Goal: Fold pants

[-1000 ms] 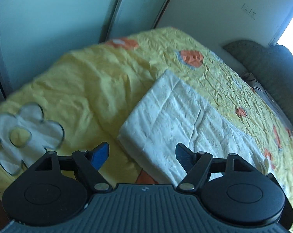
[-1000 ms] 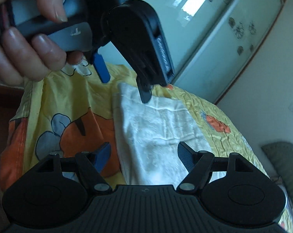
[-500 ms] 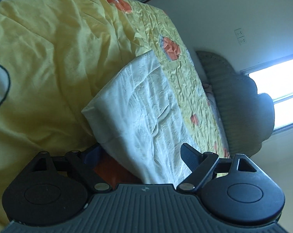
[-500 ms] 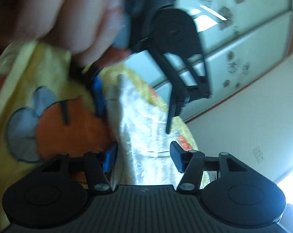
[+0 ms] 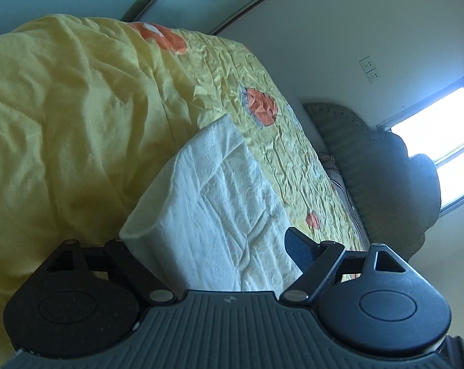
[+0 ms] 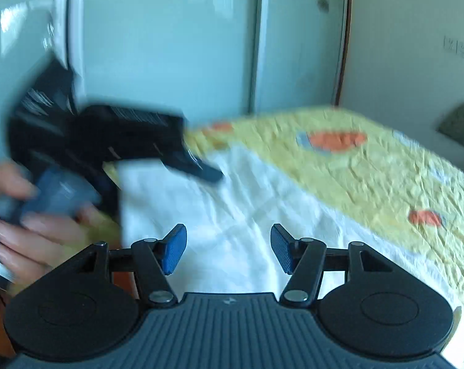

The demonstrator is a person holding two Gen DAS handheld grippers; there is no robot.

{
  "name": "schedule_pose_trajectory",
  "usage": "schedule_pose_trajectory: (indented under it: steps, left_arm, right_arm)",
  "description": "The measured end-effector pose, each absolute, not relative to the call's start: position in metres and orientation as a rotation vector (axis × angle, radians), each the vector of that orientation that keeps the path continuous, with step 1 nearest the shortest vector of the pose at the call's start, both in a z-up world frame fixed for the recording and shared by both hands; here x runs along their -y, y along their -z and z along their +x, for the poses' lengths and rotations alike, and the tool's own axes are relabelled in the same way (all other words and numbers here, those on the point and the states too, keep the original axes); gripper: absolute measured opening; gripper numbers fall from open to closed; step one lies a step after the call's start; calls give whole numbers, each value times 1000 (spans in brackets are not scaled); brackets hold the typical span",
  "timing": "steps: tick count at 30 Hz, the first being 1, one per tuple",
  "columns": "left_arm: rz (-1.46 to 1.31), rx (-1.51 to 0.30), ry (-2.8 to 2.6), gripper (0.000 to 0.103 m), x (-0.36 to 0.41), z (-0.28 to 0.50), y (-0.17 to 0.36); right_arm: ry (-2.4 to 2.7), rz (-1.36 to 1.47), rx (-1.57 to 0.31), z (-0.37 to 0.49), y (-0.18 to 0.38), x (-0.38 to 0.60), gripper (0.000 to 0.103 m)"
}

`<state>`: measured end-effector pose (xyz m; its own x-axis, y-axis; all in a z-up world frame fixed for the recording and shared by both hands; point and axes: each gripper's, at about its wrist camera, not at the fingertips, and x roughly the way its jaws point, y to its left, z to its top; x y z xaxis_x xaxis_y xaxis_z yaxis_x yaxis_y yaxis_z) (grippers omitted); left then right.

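Observation:
The white pants (image 5: 216, 190) lie folded in a long strip on the yellow bed cover (image 5: 78, 123). My left gripper (image 5: 213, 243) is open at their near corner. Its left finger is hidden behind the cloth's folded edge, and its right finger (image 5: 296, 246) rests over the top layer. In the right wrist view my right gripper (image 6: 229, 252) hovers open just above the middle of the pants (image 6: 247, 203), with nothing between its blue pads. The blurred left gripper (image 6: 164, 178) shows there at the pants' left end, held by a hand (image 6: 22, 240).
The bed cover (image 6: 370, 166) with orange patches runs on to the right. A green padded headboard (image 5: 386, 184) stands under a bright window (image 5: 441, 129). Pale wardrobe doors (image 6: 170, 46) stand beyond the bed's far side.
My left gripper sank and rolled towards the pants' corner, and the cloth now hides its left finger. My right gripper rolled back level, slid right over the pants, and its jaws narrowed.

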<state>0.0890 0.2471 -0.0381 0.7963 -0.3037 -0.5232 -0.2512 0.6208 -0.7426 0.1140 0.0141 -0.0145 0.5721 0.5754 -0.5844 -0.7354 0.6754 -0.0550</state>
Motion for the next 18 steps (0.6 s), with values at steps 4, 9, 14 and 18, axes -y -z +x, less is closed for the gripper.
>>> schedule_pose_trajectory:
  steps: [4,9,14,18]
  left_arm:
    - [-910,-662,43,81,-252,94,39]
    - [-830,-691,1,41,-254,108,36]
    - [-678,-666,-45,14,-241,102,25]
    - [-560,-597,-72,13,-211,89,-3]
  right_arm:
    - [-802,-266,-570,114,18,-2,59]
    - [-774,-291,-569,127,16,-20,60]
    - [-797,-245,-623,142,28,-26,60]
    - [-811,-148,-580,143,21,-12,62]
